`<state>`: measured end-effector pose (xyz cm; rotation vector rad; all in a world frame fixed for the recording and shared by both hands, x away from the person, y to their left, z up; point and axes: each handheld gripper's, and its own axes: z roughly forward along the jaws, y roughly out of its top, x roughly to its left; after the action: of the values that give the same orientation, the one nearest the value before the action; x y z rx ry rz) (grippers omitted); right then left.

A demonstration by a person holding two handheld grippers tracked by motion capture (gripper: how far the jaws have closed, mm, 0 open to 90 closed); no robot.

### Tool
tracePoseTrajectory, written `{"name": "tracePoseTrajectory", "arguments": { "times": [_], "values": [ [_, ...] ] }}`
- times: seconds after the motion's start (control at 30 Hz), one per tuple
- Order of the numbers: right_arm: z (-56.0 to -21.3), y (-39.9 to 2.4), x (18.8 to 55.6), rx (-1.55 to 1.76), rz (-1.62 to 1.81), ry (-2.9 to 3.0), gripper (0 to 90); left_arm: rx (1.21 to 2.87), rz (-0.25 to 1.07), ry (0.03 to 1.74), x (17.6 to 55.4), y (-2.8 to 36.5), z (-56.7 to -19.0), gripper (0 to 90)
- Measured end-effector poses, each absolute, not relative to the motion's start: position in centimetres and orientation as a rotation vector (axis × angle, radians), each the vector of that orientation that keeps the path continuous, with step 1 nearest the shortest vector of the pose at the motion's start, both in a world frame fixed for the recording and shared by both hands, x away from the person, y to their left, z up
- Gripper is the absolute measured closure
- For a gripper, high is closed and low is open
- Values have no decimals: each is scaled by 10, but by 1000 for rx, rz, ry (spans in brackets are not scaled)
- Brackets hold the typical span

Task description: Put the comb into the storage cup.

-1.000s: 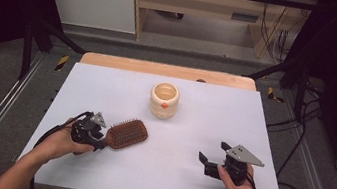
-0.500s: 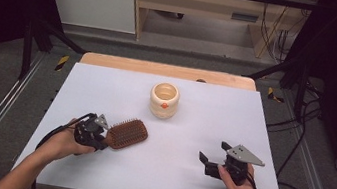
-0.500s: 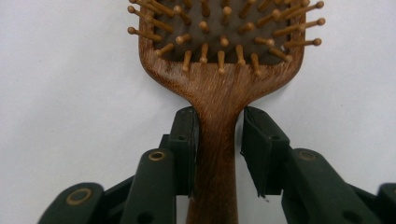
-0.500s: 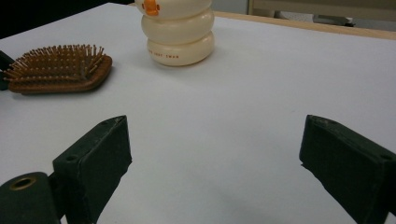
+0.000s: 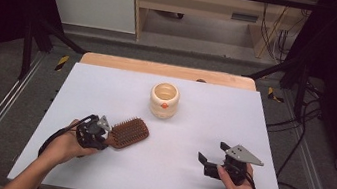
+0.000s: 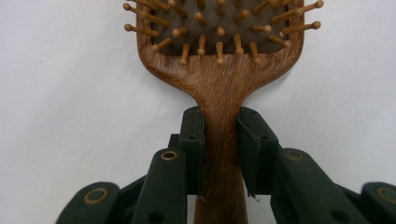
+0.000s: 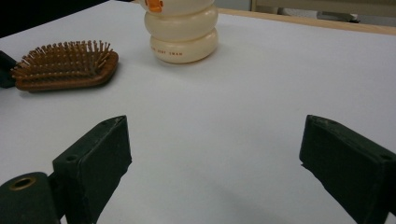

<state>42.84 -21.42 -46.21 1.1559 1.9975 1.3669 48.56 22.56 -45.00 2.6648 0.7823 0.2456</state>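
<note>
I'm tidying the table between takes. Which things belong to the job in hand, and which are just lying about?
In the job:
- wooden hairbrush, bristles up; the left tool has just closed on its handle.

Lying about:
- cream pot, standing untouched mid-table.
- right tool, jaws wide open above the bare white table, holding nothing.

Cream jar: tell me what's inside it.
The cream jar stands open-topped; the high view shows pale inner wall, nothing visible inside. Its bottom is hidden by the rim.

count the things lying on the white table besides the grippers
2: a wooden hairbrush at the near left, its handle clamped in the left gripper, and a cream jar at mid-table.
</note>
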Motion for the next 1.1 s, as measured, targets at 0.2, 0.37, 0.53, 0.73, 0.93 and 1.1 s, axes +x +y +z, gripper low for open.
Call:
{"name": "tracePoseTrajectory", "arguments": {
  "times": [0.2, 0.37, 0.53, 0.73, 0.93, 1.1],
  "values": [
    [-461, -213, 428, 1148, 1373, 2001, 89, 2663, 291, 751, 481, 224, -449, 723],
    [-462, -213, 429, 1152, 1378, 1995, 89, 2611, 322, 715, 474, 226, -445, 723],
    [-460, -212, 429, 1143, 1385, 1991, 89, 2525, 407, 661, 464, 225, -436, 723],
    [-458, -210, 430, 1130, 1388, 1988, 90, 2383, 481, 676, 454, 225, -432, 723],
    [-457, -211, 429, 1122, 1400, 1982, 91, 2283, 551, 696, 450, 223, -433, 723],
    [-456, -211, 428, 1123, 1403, 1976, 92, 2176, 576, 680, 445, 224, -441, 723]
  ]
}}
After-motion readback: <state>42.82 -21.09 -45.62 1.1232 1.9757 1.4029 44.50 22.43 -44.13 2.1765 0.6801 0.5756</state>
